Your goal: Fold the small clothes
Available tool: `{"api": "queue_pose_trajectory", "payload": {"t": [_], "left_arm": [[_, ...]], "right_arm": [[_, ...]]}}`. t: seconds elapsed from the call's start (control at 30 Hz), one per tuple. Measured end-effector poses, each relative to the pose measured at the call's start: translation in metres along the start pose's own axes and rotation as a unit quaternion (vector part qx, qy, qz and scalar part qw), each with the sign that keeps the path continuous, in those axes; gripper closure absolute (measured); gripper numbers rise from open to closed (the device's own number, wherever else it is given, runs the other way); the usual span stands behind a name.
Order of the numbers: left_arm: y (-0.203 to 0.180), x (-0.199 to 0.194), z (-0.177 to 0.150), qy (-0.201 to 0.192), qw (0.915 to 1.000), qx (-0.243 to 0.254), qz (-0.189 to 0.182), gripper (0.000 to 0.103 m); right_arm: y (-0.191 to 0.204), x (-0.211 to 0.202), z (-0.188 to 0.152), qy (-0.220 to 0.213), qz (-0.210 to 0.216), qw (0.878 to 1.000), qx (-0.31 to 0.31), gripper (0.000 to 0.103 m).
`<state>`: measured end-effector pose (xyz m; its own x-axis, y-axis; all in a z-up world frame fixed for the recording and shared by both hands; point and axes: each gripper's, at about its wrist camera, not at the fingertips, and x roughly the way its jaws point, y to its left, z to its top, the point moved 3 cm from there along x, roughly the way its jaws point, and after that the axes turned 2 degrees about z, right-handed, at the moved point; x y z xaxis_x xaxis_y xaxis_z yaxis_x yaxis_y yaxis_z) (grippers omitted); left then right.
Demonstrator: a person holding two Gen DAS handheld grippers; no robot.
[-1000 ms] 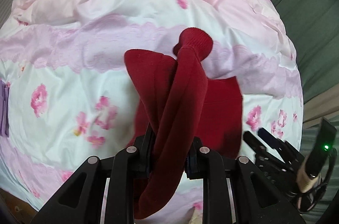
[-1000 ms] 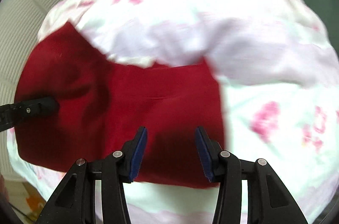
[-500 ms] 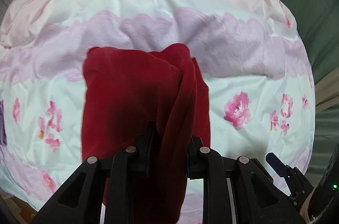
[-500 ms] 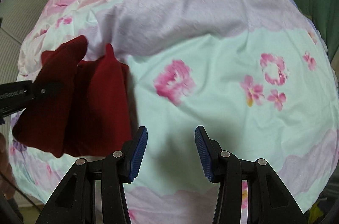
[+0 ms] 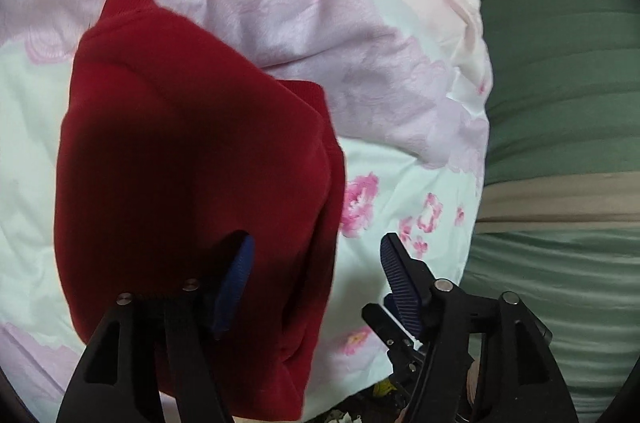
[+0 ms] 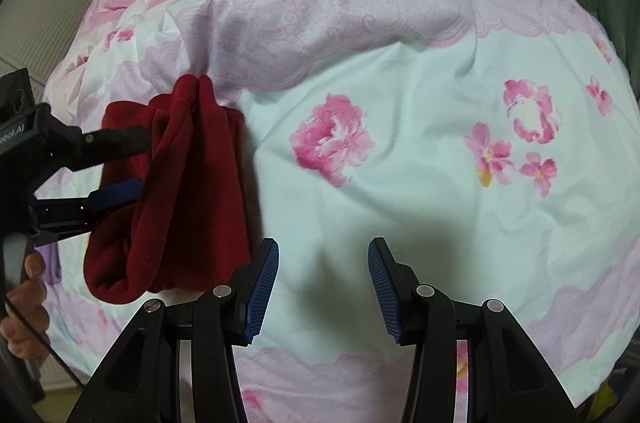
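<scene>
In the left wrist view, the left gripper stands with its blue ribbed pads spread; its jaws have just been opening, and the dark red, soft knitted garment fills the left and centre of the frame, lying in a thick folded bundle on the pale floral quilted bedspread. The cloth drapes over the left finger and hides most of it, so it probably still leans on that pad without being pinched, though the view there is too dark to be sure. The release looks meant to let the fold settle flat. A ribbed cuff or hem pokes out at the upper left of the bundle, and plain green fabric fills the right edge. In the right wrist view, the right gripper hangs over bare bedspread at the lower centre, its pads apart with nothing between them, likely kept clear while the other side lets go. The red garment sits at the left middle, plump and rounded at its folded lower edge, with the left gripper's fingers reaching into it from the frame's left edge above a hand on its handle.
</scene>
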<state>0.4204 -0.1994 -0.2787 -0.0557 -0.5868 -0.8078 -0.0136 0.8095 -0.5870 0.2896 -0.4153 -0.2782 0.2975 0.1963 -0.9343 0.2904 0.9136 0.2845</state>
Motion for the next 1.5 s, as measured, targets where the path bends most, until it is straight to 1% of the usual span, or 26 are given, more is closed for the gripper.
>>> {"api": "queue_pose_trajectory", "payload": {"t": [0.13,0.23,0.27,0.33,0.37,0.4,0.43,0.47,0.5,0.53,0.57,0.6,0.63,0.7,0.73,0.77,0.8,0.87,0.97,1.03,1.17,1.2,1.27,1.3,1.47,1.5], "left_arm": [[-0.002,-0.022,-0.006,-0.009,0.9999,-0.001,-0.014,0.036],[0.001,-0.048,-0.011,-0.025,0.9989,-0.011,-0.039,0.036],[0.002,-0.06,-0.013,-0.036,0.9984,-0.005,-0.044,0.036],[0.008,-0.1,-0.021,-0.095,0.9949,0.017,-0.03,0.036],[0.013,-0.115,-0.023,-0.119,0.9923,0.033,-0.01,0.036],[0.024,-0.134,-0.028,-0.156,0.9844,0.054,0.06,0.036],[0.037,-0.143,-0.031,-0.184,0.9723,0.066,0.127,0.036],[0.046,-0.144,-0.032,-0.196,0.9627,0.074,0.171,0.037],[0.062,-0.139,-0.033,-0.185,0.9557,0.077,0.216,0.038],[0.077,-0.128,-0.034,-0.15,0.9596,0.072,0.227,0.046],[0.083,-0.119,-0.036,-0.13,0.9664,0.07,0.21,0.055],[0.087,-0.107,-0.042,-0.113,0.9727,0.078,0.187,0.055],[0.085,-0.099,-0.044,-0.112,0.9719,0.089,0.186,0.055],[0.081,-0.081,-0.048,-0.123,0.9631,0.111,0.212,0.055],[0.079,-0.073,-0.049,-0.121,0.9633,0.115,0.21,0.056],[0.078,-0.066,-0.05,-0.12,0.9646,0.121,0.201,0.061],[0.08,-0.066,-0.052,-0.117,0.9663,0.124,0.193,0.065],[0.075,-0.058,-0.051,-0.11,0.968,0.14,0.176,0.068],[0.059,-0.04,-0.056,-0.092,0.964,0.188,0.165,0.069],[0.056,-0.033,-0.059,-0.08,0.9654,0.193,0.156,0.069],[0.055,-0.022,-0.058,-0.079,0.9649,0.197,0.155,0.069],[0.054,-0.021,-0.058,-0.077,0.9645,0.199,0.155,0.069],[0.05,-0.014,-0.061,-0.074,0.9596,0.218,0.162,0.068],[0.05,-0.011,-0.064,-0.073,0.9574,0.226,0.165,0.068],[0.048,-0.005,-0.068,-0.076,0.9561,0.227,0.169,0.068],[0.047,-0.004,-0.069,-0.074,0.9549,0.23,0.173,0.064]], "right_arm": [[0.015,-0.014,-0.002,-0.007,0.031,1.0,-0.003,0.056],[0.032,-0.024,-0.004,-0.013,0.039,0.999,-0.021,0.056],[0.04,-0.026,-0.004,-0.015,0.044,0.999,-0.028,0.056],[0.052,-0.028,-0.004,-0.014,0.051,0.998,-0.037,0.056],[0.06,-0.029,-0.004,-0.015,0.053,0.997,-0.045,0.056],[0.064,-0.029,-0.004,-0.015,0.053,0.997,-0.051,0.056],[0.072,-0.029,-0.004,-0.016,0.052,0.997,-0.059,0.056],[0.08,-0.029,-0.005,-0.014,0.053,0.996,-0.068,0.056],[0.086,-0.029,-0.006,-0.014,0.054,0.996,-0.076,0.056],[0.093,-0.029,-0.007,-0.015,0.053,0.995,-0.085,0.056],[0.102,-0.03,-0.008,-0.017,0.05,0.994,-0.097,0.056],[0.109,-0.031,-0.009,-0.019,0.048,0.993,-0.106,0.056],[0.114,-0.032,-0.009,-0.02,0.049,0.992,-0.113,0.056],[0.128,-0.034,-0.01,-0.018,0.054,0.991,-0.121,0.055],[0.132,-0.035,-0.01,-0.018,0.055,0.991,-0.121,0.053],[0.137,-0.037,-0.01,-0.019,0.055,0.991,-0.12,0.047],[0.141,-0.039,-0.01,-0.022,0.057,0.991,-0.12,0.034],[0.15,-0.041,-0.011,-0.031,0.056,0.989,-0.13,0.025],[0.156,-0.035,-0.012,-0.026,0.041,0.989,-0.137,0.025],[0.154,-0.028,-0.012,-0.019,0.034,0.991,-0.129,0.025],[0.136,-0.009,-0.014,0.003,-0.009,0.994,-0.109,0.026],[0.133,-0.006,-0.015,0.006,-0.01,0.994,-0.106,0.028],[0.127,0.001,-0.018,0.014,-0.013,0.995,-0.102,0.047],[0.126,0.004,-0.018,0.019,-0.015,0.995,-0.1,0.054],[0.129,0.02,-0.016,0.038,0.01,0.994,-0.099,0.054],[0.129,0.024,-0.015,0.04,0.008,0.994,-0.099,0.054]]}}
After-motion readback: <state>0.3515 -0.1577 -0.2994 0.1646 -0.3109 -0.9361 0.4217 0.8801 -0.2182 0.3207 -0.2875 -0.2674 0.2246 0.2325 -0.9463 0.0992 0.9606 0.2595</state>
